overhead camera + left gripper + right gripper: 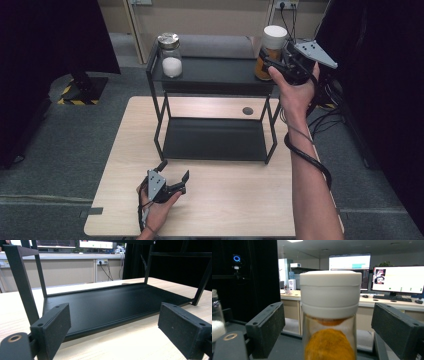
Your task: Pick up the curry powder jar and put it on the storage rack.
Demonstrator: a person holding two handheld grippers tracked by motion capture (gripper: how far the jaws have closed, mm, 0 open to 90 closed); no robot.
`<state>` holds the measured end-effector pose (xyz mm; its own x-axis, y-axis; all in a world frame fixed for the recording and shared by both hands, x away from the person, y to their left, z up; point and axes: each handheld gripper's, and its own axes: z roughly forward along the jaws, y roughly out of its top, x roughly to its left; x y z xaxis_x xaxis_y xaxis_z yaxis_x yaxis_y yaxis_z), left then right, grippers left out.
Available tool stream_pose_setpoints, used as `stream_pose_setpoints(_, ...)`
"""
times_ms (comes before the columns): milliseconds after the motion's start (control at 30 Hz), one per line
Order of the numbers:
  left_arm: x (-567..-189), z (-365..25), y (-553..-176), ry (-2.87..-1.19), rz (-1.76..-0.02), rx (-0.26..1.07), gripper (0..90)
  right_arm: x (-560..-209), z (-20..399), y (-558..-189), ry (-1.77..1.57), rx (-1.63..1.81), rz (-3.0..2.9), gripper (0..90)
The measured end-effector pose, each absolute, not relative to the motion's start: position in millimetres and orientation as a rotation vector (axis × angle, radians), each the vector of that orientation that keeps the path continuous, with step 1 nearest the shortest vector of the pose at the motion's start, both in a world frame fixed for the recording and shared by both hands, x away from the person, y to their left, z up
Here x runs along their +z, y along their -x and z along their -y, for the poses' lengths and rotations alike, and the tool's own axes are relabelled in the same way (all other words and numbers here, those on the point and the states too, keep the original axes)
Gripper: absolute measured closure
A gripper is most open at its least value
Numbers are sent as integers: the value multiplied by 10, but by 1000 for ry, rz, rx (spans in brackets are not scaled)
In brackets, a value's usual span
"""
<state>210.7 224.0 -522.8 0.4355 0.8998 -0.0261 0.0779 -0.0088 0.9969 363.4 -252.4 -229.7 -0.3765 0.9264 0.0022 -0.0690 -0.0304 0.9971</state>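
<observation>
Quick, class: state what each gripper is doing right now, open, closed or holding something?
Left gripper: open, holding nothing.
Right gripper: open around the white-lidded jar, pads not touching.

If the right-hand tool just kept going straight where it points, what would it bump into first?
Most likely the glass jar with the white lid and orange contents. It stands between the open jaws of the right tool, on the black metal shelf's top tier, with no pad pressing it.

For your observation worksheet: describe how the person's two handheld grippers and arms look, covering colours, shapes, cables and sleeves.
Each gripper, left and right, is black with two blocky, flat-padded jaws and a grey three-cornered plate with small holes on top. A black cable trails along the right forearm. Both forearms are bare, with no sleeves in view.
</observation>
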Motion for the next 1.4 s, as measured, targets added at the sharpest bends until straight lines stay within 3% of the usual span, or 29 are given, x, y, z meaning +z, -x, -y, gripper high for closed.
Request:
stream_pose_setpoints(633, -5225, -2233, -2105, -1438, -932, 827, 106, -2600, 2802, -3057, -908, 1588, -1535, 98)
stream_pose_setpoints(1400, -5227, -2229, -2104, -1436, -934, 829, 106, -3365, 2873, -2573, -958, 1571, -1624, 90)
